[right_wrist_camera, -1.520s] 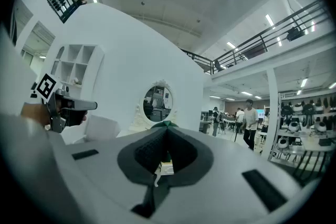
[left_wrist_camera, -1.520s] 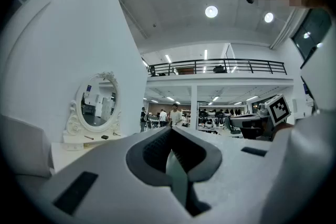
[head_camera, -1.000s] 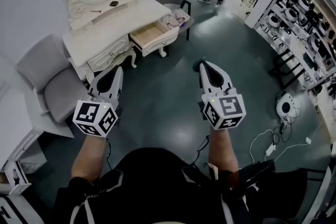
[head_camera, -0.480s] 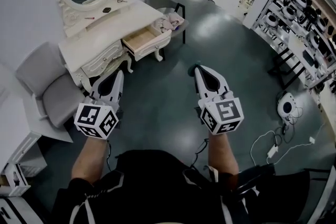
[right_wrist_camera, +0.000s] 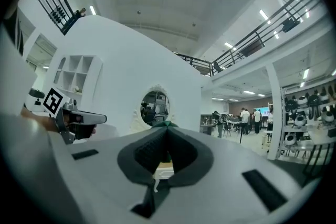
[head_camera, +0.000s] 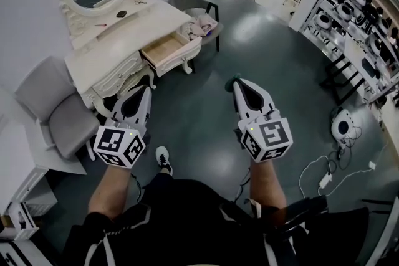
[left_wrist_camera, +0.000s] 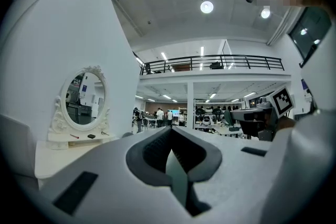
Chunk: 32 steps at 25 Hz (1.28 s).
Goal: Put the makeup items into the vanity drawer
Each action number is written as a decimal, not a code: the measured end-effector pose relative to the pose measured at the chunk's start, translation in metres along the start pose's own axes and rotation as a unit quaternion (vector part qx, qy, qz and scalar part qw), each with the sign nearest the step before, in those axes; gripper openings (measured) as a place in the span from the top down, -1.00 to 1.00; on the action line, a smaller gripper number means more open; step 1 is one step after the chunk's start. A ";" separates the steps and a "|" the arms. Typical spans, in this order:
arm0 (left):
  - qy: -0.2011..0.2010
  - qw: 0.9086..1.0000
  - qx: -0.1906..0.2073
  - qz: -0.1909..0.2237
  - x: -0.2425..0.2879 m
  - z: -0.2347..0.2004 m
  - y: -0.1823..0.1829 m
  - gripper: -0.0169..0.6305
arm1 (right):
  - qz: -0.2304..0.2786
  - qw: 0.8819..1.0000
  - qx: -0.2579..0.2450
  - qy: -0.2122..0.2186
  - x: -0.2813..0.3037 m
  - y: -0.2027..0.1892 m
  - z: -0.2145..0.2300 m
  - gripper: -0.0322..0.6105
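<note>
bright, even | ceiling lamps (left_wrist_camera: 207,6) overhead | floor (head_camera: 206,162) glare | fisheye edges dark, bent

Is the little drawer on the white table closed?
No, the drawer is pulled out from the vanity, showing its wooden inside.

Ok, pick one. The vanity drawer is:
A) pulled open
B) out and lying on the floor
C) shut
A: the drawer sticks out from the vanity front, its wooden inside showing from above.
</note>
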<state>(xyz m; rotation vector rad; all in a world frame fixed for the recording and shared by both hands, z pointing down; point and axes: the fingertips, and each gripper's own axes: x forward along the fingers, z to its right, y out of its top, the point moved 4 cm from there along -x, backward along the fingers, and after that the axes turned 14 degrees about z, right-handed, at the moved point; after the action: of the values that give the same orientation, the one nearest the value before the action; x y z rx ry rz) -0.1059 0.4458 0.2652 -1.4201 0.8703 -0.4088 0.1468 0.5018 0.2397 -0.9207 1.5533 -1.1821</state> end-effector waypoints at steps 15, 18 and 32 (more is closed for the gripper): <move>-0.028 0.999 0.012 0.009 0.107 -0.122 -0.010 0.94 | -0.006 1.000 -0.004 -0.017 0.154 -0.030 0.018 0.89; -0.029 0.999 0.007 0.011 0.122 -0.147 -0.014 0.94 | -0.009 1.000 -0.005 -0.015 0.181 -0.038 0.016 0.89; -0.036 0.999 -0.017 0.005 0.173 -0.244 -0.039 0.94 | -0.029 0.999 -0.012 -0.025 0.289 -0.070 0.013 0.89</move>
<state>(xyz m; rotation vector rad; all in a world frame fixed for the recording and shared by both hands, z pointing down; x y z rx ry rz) -0.1630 0.1495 0.2738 -1.4517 0.8282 -0.3348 0.0821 0.2109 0.2382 -1.0099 1.5131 -1.1756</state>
